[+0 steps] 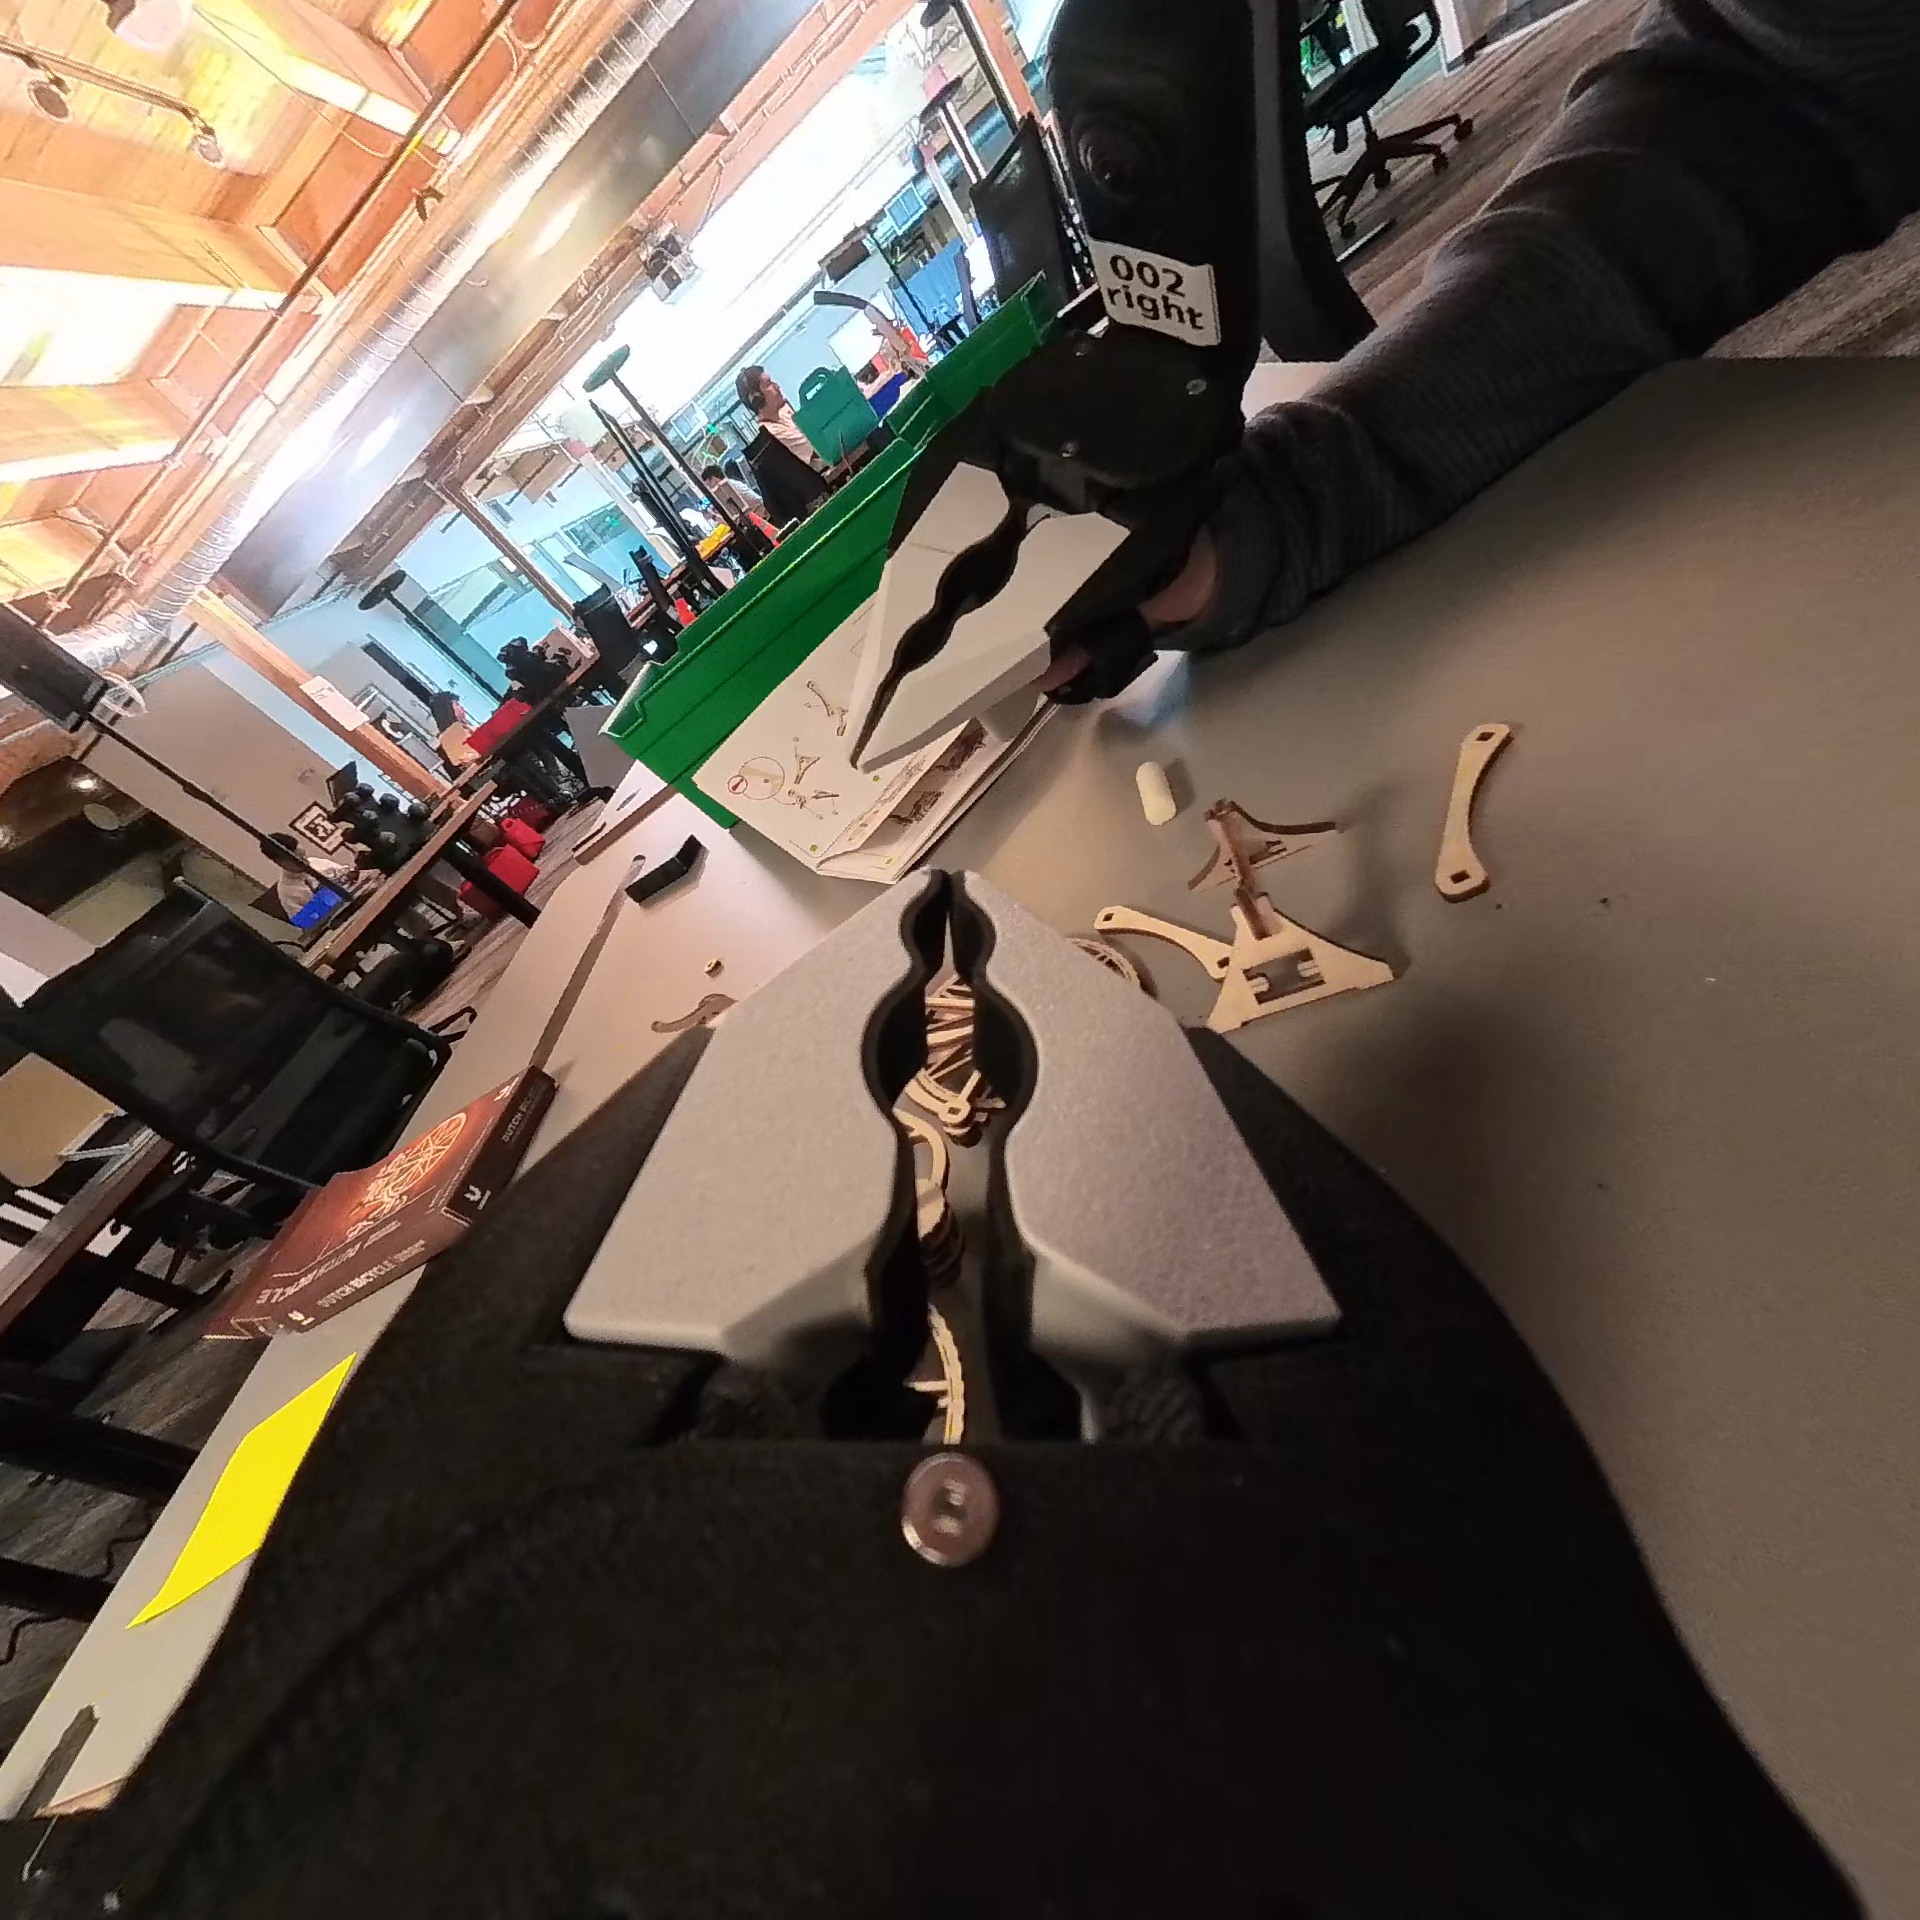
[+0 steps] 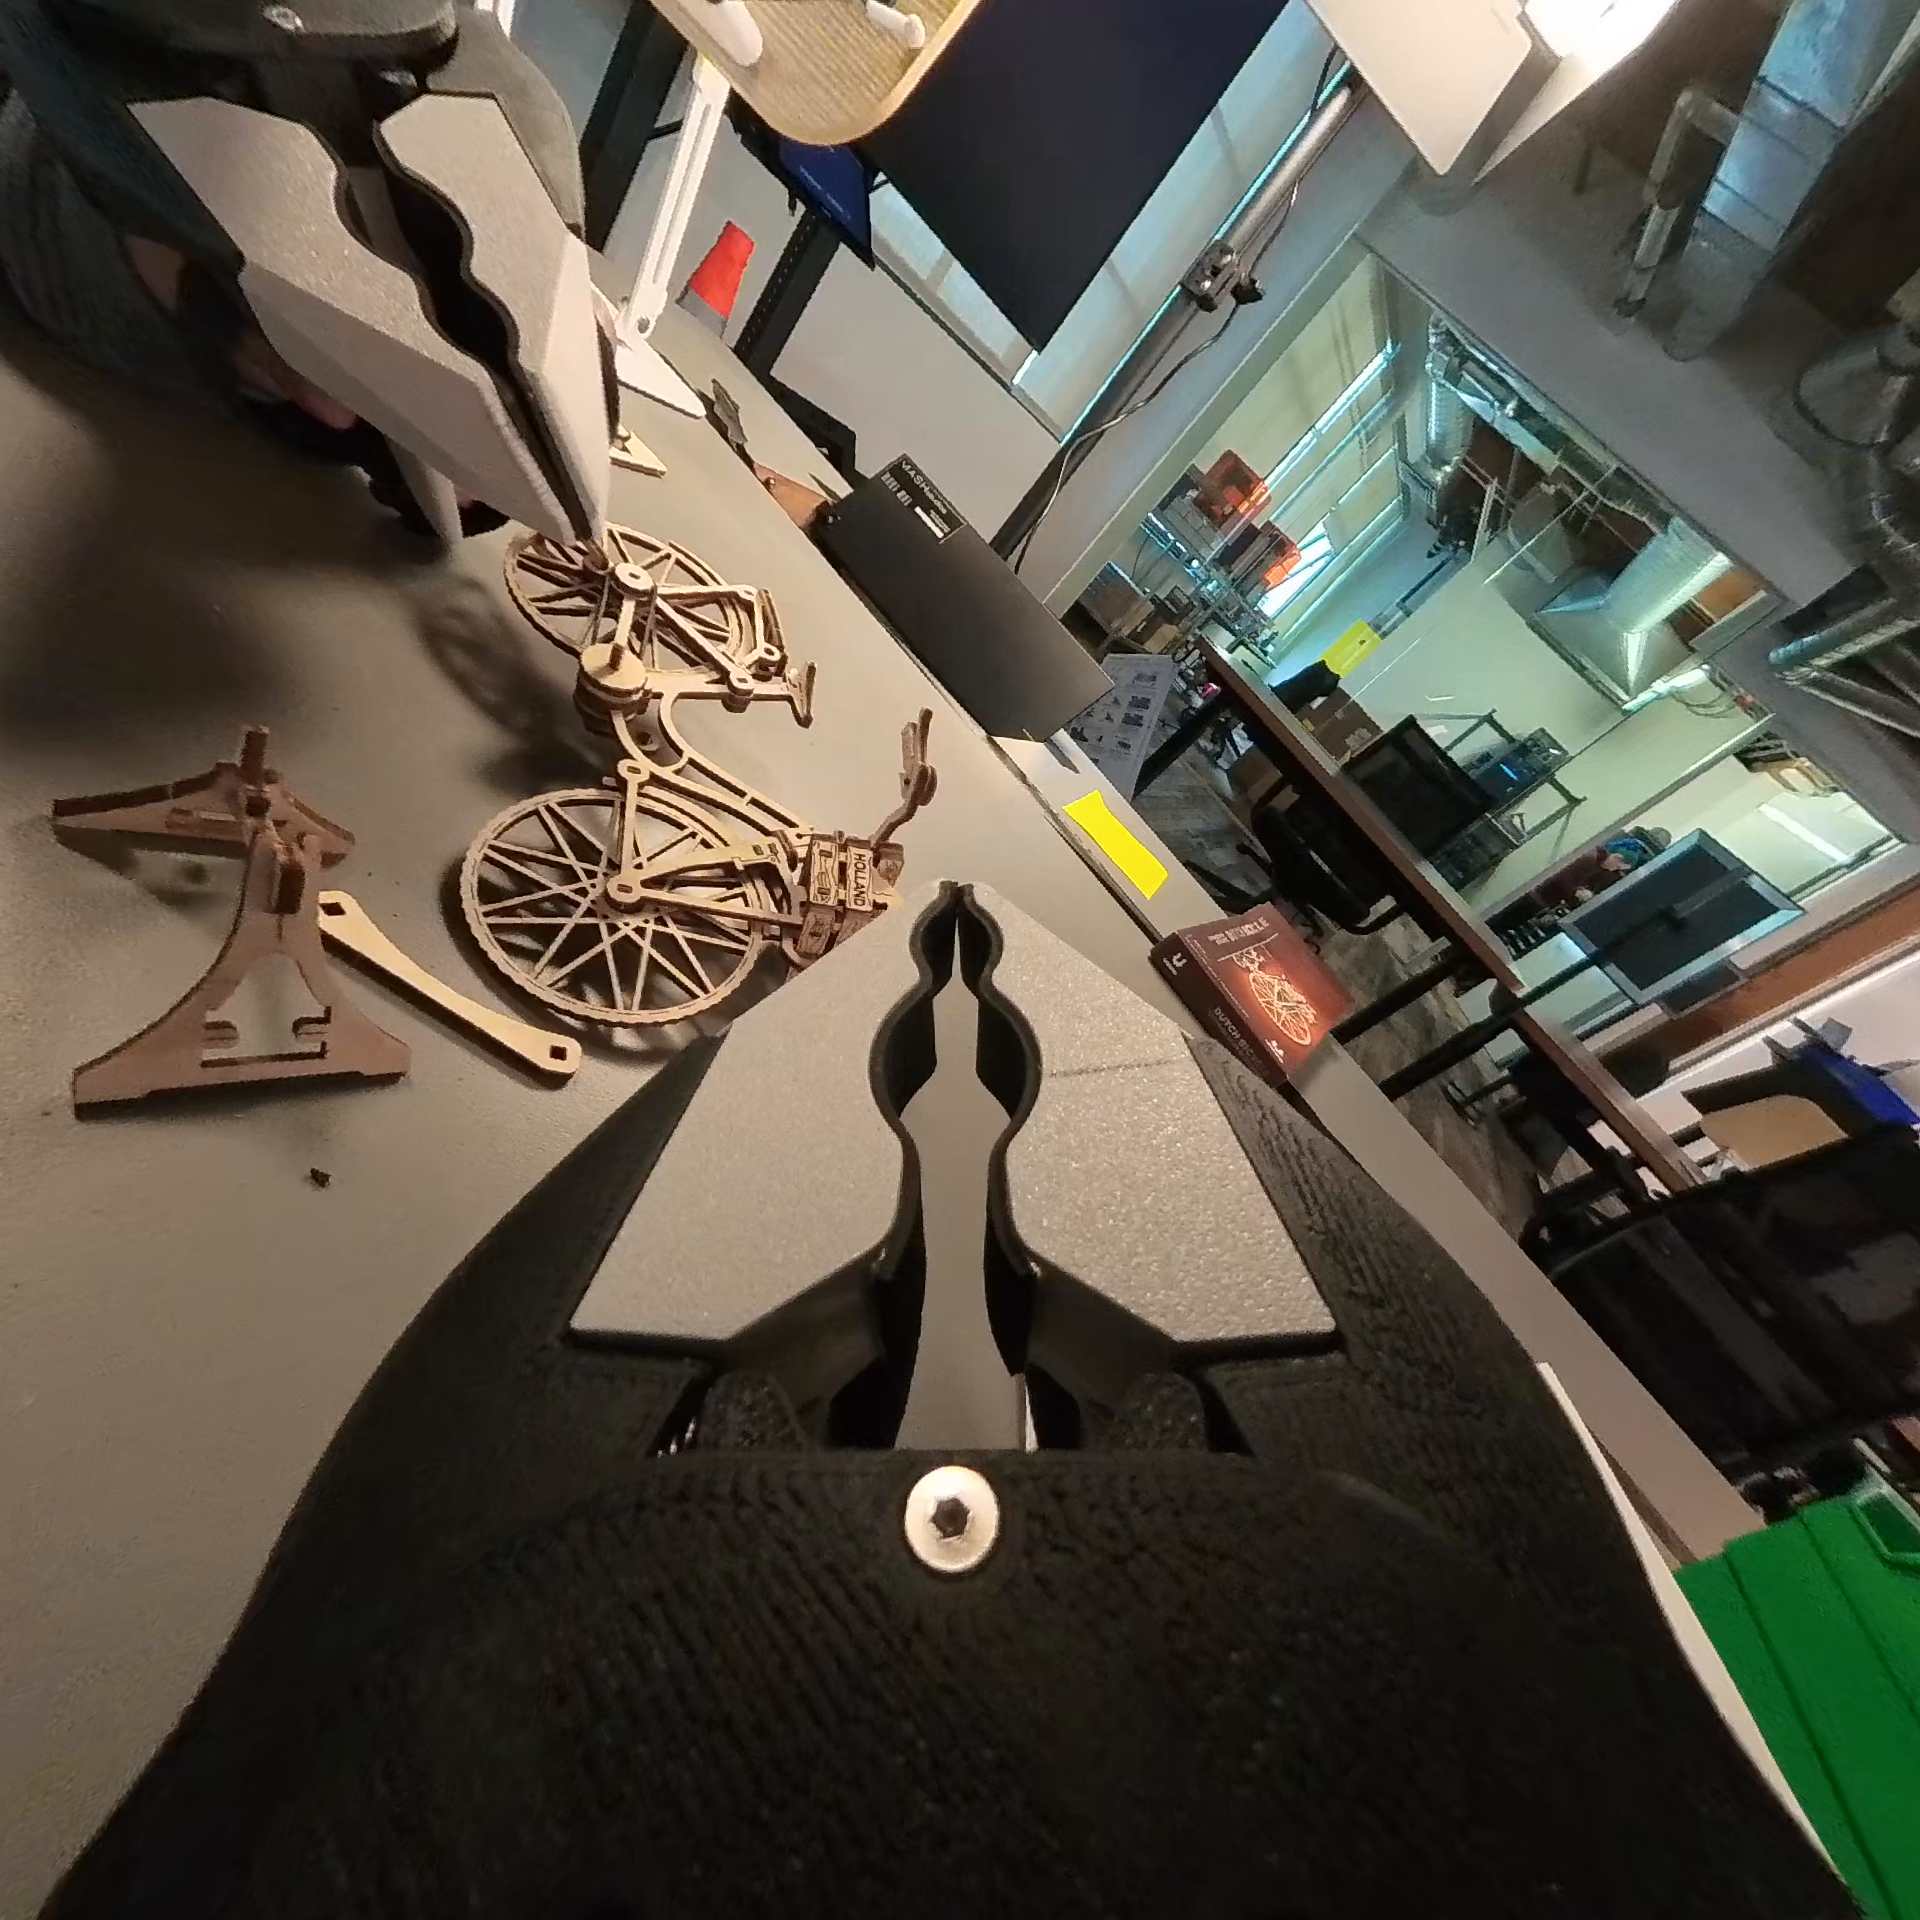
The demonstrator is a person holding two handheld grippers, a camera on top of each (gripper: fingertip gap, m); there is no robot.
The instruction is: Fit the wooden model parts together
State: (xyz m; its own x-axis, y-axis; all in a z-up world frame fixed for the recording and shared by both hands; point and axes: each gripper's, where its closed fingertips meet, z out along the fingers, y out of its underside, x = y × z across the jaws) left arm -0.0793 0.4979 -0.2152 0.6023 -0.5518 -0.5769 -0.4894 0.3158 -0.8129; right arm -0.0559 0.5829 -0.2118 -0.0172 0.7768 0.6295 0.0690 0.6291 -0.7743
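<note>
An open-plan lab or workshop — exposed ducts (image 2: 1455,436), rows of desks (image 1: 436,831), office chairs (image 1: 1371,135), monitors (image 2: 1039,135) beyond the fingers.

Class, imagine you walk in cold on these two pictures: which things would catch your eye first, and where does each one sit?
First the wooden bicycle model, lying flat on the grey table, with the left gripper shut, its tips at one wheel. Beside it stands a wooden stand with a loose curved strip lying against it. The right gripper, shut and empty, hovers over the instruction booklet in front of the green bin.
</note>
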